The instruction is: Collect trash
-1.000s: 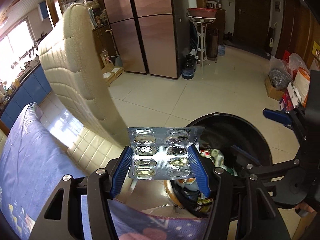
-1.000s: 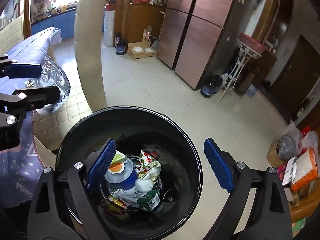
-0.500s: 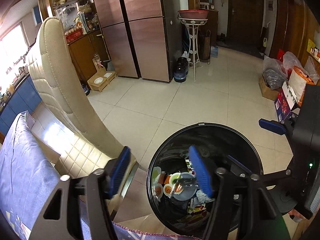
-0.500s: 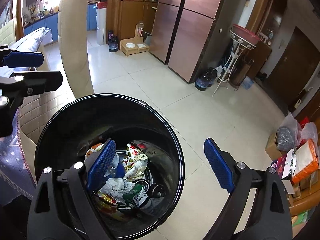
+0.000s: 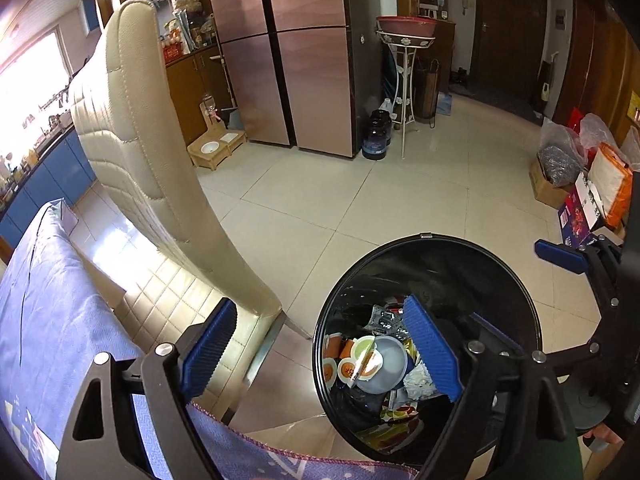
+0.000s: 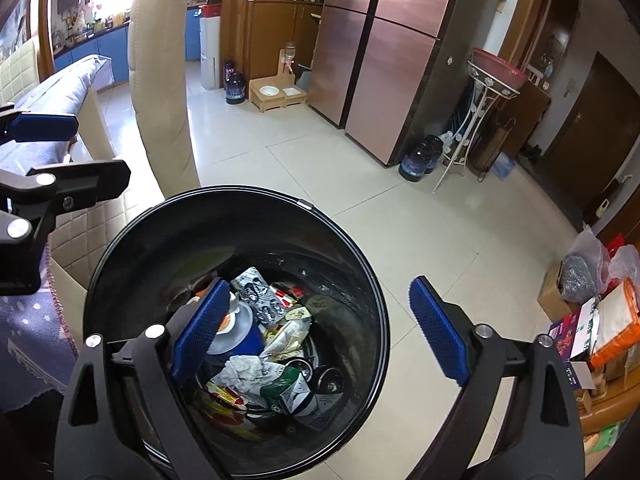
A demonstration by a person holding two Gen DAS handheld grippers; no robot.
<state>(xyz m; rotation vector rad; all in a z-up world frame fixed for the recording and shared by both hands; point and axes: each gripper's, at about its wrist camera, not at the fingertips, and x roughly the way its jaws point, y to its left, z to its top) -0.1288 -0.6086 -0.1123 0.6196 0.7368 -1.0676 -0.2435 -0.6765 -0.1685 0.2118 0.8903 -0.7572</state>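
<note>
Harsh daylight blows out the window (image 5: 28, 92) at far left, casting glare across the glossy floor tiles (image 5: 400, 200). Fisheye distortion bends the edges; corners fall dark.

Both cameras look down past their own fingers, close above the same black bin (image 5: 432, 240) (image 6: 240, 192) and floor.

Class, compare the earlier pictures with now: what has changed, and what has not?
The left tool let go of the blister pack, which fell into the bin onto the trash. Left tool now open and empty. The right tool stayed open above the bin.
</note>
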